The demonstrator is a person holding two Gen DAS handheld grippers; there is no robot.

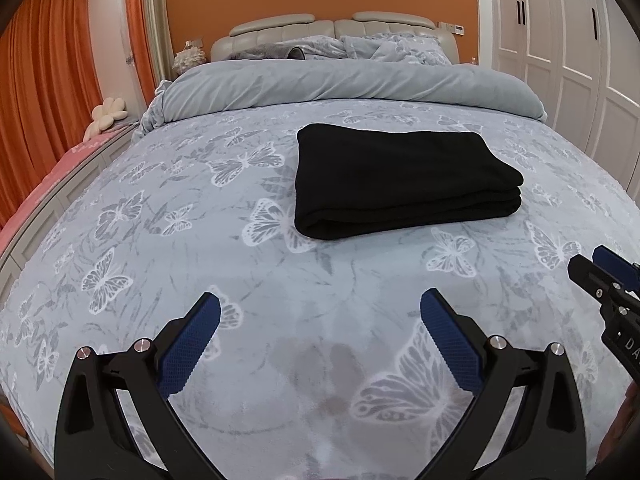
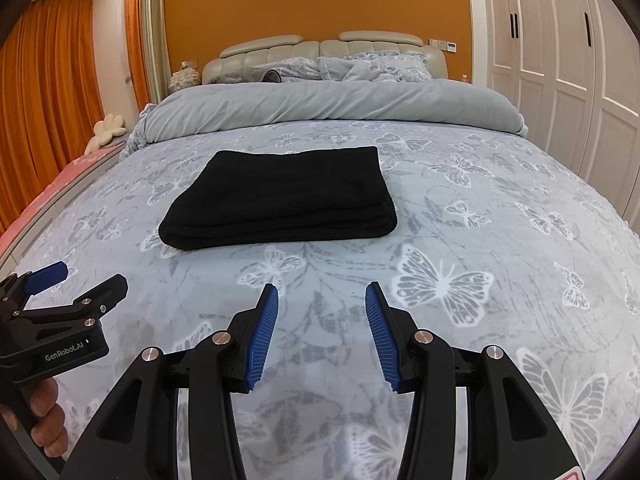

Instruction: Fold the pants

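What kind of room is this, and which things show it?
Most likely a home bedroom. A bed with a padded headboard and rolled duvet fills the view, white wardrobe doors stand alongside, and folded black pants lie on the bed.

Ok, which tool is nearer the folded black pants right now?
Right, but only slightly. The right tool is just short of the near edge of the pants, which lie ahead to its left. The left tool is a little farther back, pants ahead to its right.
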